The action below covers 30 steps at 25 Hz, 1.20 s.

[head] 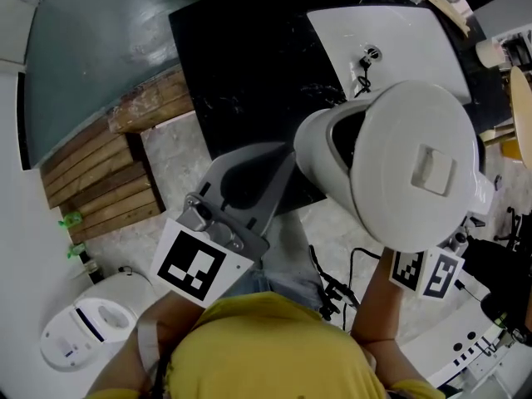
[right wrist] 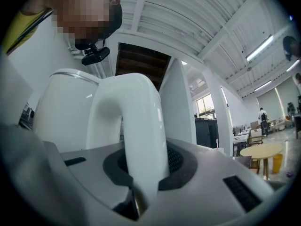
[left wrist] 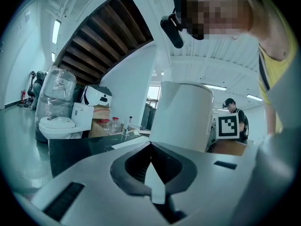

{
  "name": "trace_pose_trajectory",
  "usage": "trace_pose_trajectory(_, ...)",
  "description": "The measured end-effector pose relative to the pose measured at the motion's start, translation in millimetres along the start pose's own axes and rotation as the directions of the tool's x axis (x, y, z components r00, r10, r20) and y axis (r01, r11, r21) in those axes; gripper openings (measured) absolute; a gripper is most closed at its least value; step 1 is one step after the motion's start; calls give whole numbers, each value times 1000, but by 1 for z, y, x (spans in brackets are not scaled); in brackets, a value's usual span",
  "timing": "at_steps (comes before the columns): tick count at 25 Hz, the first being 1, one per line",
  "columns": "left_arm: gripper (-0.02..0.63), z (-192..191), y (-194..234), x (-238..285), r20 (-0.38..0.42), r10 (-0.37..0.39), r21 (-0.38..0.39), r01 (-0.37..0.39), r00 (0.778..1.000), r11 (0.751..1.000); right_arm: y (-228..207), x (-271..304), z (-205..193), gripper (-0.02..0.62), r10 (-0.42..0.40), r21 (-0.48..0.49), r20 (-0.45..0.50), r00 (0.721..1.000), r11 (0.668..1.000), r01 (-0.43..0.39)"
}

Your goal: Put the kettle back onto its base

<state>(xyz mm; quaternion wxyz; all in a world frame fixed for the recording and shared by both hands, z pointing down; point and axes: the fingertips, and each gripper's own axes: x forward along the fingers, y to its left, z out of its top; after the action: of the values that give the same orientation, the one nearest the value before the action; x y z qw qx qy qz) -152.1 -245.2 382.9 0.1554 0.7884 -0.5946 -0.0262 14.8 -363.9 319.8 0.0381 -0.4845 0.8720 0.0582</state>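
A: Left side first. What is the left gripper doing?
B: Left gripper: jaws pressed together, nothing in them. Tips sit just beside the kettle wall, at the kettle's 9 o'clock in the head view. Touching or a hairline gap, can't tell.
A: The kettle itself?
B: In the air, lid up, long axis roughly vertical, so the head view looks down onto the lid. It hangs over the 4 o'clock corner of the black counter.
A: Who carries it?
B: Right gripper. Jaws are clamped narrow on the handle, which runs upright through them. Its marker cube shows at the kettle's 6 o'clock.
A: Base?
B: Can't pick it out in any view. White basin sits at the kettle's 12 o'clock, and a black cord comes out from behind the kettle toward it. My guess: the base is on the counter, hidden under the kettle's outline.
A: So the move hinges on?
B: Kettle-over-base alignment, then straight down along that vertical axis. Right hand's job; the left can only steady. Needs sight of the base first.
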Motion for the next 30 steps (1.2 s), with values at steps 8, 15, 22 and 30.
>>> trace_pose_trajectory(8,9,-4,8,7,-9,1,-9,-1,1000,1000,-1,9,-18,67,-2,12,-29,1000,1000,2)
trace_pose_trajectory(15,9,-8,11,9,-17,4,-22,-5,1000,1000,4,13,-27,67,7,-4,-43,999,1000,-7)
trace_pose_trajectory(22,9,-11,10,9,-21,5,-26,-6,1000,1000,2,11,-30,66,19,3,-37,999,1000,-19)
trace_pose_trajectory(30,9,-10,2,9,-15,-7,-32,6,1000,999,0,3,-39,62,41,2,-56,998,999,-41)
